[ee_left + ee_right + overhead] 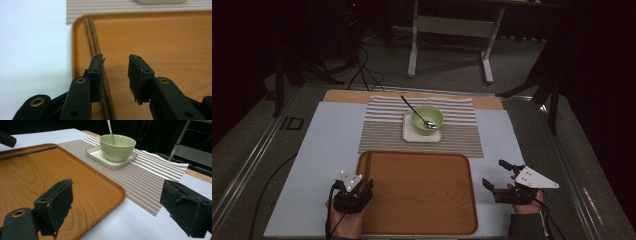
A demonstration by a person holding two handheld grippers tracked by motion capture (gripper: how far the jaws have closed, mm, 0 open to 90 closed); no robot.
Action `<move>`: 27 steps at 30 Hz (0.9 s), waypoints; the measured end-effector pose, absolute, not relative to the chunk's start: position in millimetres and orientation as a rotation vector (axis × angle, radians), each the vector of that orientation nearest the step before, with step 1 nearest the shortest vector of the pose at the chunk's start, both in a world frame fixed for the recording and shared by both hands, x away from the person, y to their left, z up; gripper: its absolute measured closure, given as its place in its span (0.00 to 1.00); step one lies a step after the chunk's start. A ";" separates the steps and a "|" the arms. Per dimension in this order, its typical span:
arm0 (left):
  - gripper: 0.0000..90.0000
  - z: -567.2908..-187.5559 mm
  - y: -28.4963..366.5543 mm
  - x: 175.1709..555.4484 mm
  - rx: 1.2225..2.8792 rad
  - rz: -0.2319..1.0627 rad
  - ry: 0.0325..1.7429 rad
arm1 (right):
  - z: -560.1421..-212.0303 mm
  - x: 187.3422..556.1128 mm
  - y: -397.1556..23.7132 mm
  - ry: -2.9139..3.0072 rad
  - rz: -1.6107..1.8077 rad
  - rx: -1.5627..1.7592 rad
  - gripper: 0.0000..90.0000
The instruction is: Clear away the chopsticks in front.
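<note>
Now my left gripper (362,186) hangs over the wooden tray's (422,200) left edge, jaws partly apart with nothing pinched; the brown chopsticks (93,40) lie on the tray under the left jaw. My right gripper (498,175) hovers off the tray's right side above the bench (319,150), jaws wide and empty.

A green bowl (427,119) stands on a white square plate (422,134), with a spoon (414,110) leaning inside it. The plate sits on a striped placemat (382,131) spread over the pale counter (322,150). Beyond the counter, a white table frame (451,26) stands on the grey floor (447,67).
</note>
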State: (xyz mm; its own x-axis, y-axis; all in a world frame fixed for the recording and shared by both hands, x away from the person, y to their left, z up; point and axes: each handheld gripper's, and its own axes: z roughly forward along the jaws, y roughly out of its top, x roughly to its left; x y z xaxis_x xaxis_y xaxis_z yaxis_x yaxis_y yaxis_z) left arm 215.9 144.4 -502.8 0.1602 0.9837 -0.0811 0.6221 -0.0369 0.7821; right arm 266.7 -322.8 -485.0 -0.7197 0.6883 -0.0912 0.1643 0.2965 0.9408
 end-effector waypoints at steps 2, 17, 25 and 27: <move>0.71 -499.7 144.3 219.1 1.737 0.658 1.526 | -485.0 266.8 -322.8 2.083 1.426 0.758 0.12; 0.68 -487.9 147.0 236.4 1.700 0.650 1.481 | -485.0 267.0 -323.8 2.080 1.424 0.762 0.12; 0.67 -484.2 148.0 242.7 1.692 0.653 1.471 | -485.2 267.4 -323.7 2.079 1.423 0.763 0.12; 0.67 -483.1 147.6 245.1 1.691 0.653 1.464 | -485.2 267.4 -323.8 2.080 1.423 0.765 0.12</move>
